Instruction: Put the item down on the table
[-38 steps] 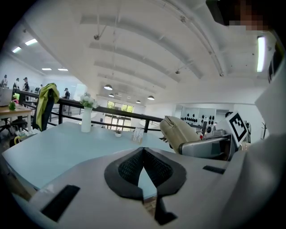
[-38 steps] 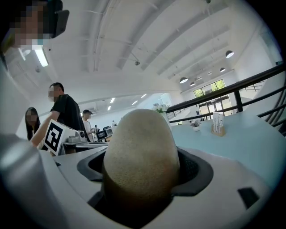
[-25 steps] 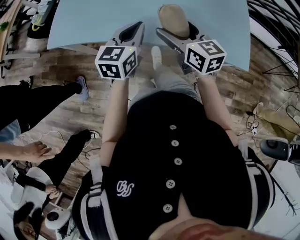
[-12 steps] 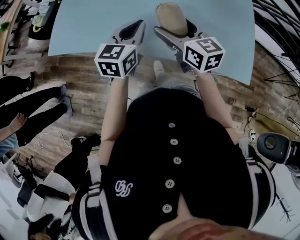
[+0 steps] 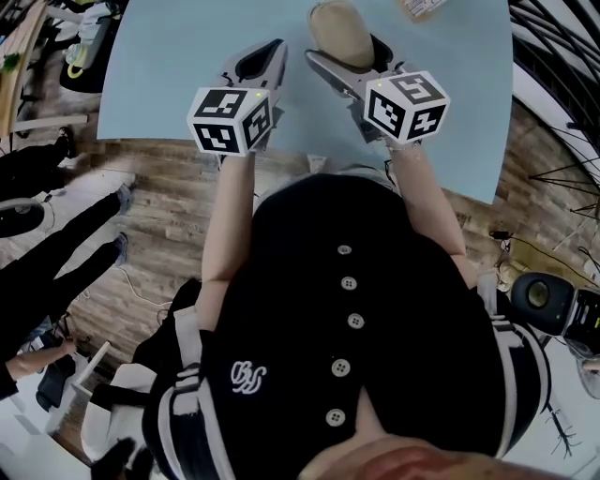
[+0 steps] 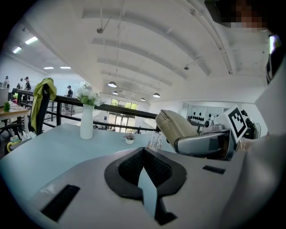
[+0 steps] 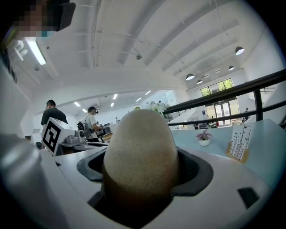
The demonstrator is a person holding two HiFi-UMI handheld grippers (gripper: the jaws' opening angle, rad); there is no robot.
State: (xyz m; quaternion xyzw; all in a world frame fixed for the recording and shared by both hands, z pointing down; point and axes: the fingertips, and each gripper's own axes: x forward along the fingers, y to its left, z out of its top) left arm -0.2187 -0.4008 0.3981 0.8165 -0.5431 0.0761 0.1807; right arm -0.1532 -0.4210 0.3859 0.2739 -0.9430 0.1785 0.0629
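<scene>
The right hand-held gripper (image 5: 342,49) is clenched on a tan, egg-shaped item (image 5: 339,28), which fills the space between its dark pads in the right gripper view. In the head view the item sits at the upper centre of the frame, over the pale blue counter (image 5: 169,56). Whether it touches the counter surface cannot be determined. The left hand-held gripper (image 5: 258,58) is just left of it, also over the counter, with its jaws closed tip to tip and nothing between them. The left gripper view shows only a thin sliver of counter behind the pads. A white vase of flowers (image 6: 86,120) stands at the left of that view, with a small potted plant (image 6: 129,139) near its centre. An upright printed card (image 7: 240,142) stands on the counter at the right of the right gripper view. A wooden floor (image 5: 159,187) lies below the counter edge.
</scene>
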